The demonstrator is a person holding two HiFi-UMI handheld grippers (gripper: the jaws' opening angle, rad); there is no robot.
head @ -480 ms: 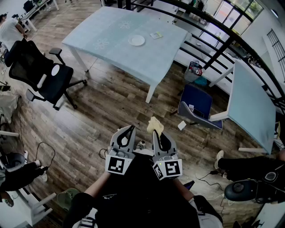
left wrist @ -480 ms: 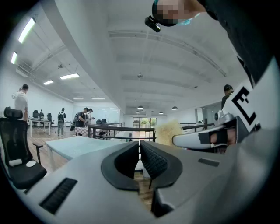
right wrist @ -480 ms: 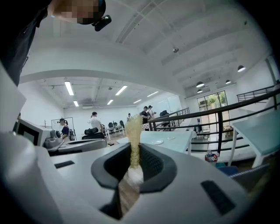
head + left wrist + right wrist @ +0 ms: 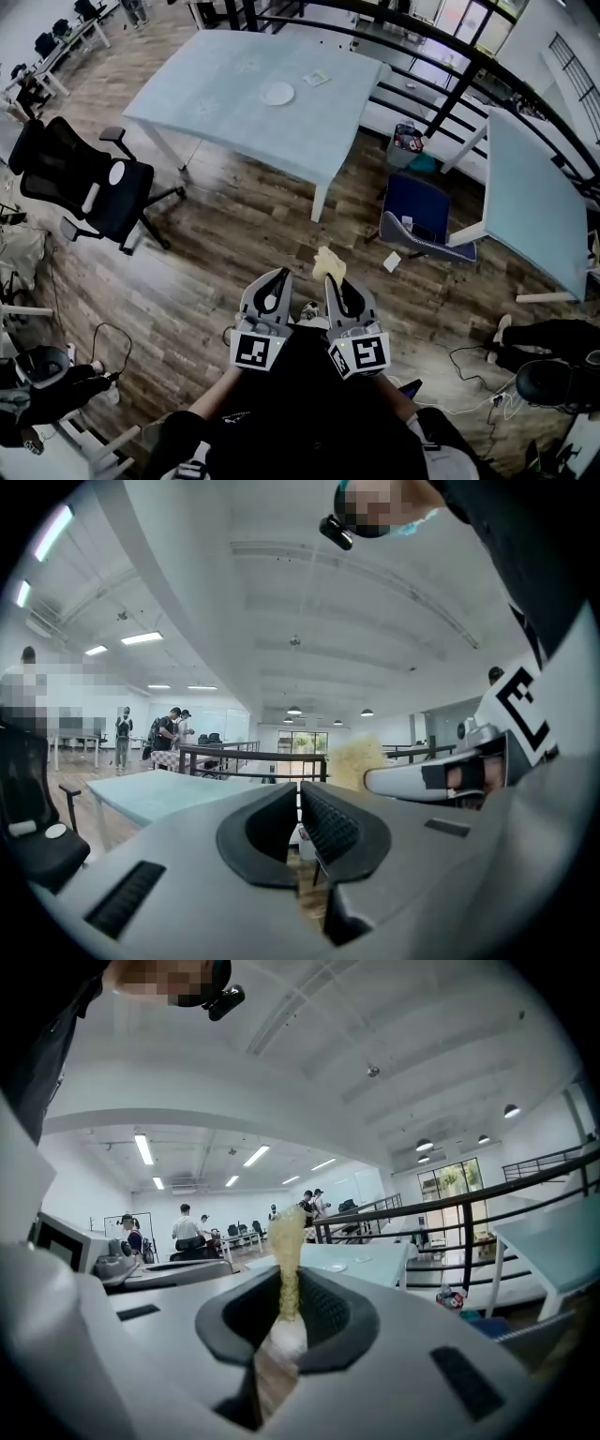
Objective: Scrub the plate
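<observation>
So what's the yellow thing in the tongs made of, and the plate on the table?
The pad looks like a fibrous scrubber or cloth: matte, with fuzzy edges, squashed thin where it is pinched. The plate looks white and smooth, maybe ceramic or plastic; it is too far away to tell.

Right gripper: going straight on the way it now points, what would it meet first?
Probably the pale blue-green table, near the round white plate; the right gripper, shut on a yellow sponge, has open air before it. Depth is unclear.

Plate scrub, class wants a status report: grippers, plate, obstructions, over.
Left gripper shut, empty. Right gripper shut on yellow sponge. Plate on far table, not reached. Only wood floor between.
</observation>
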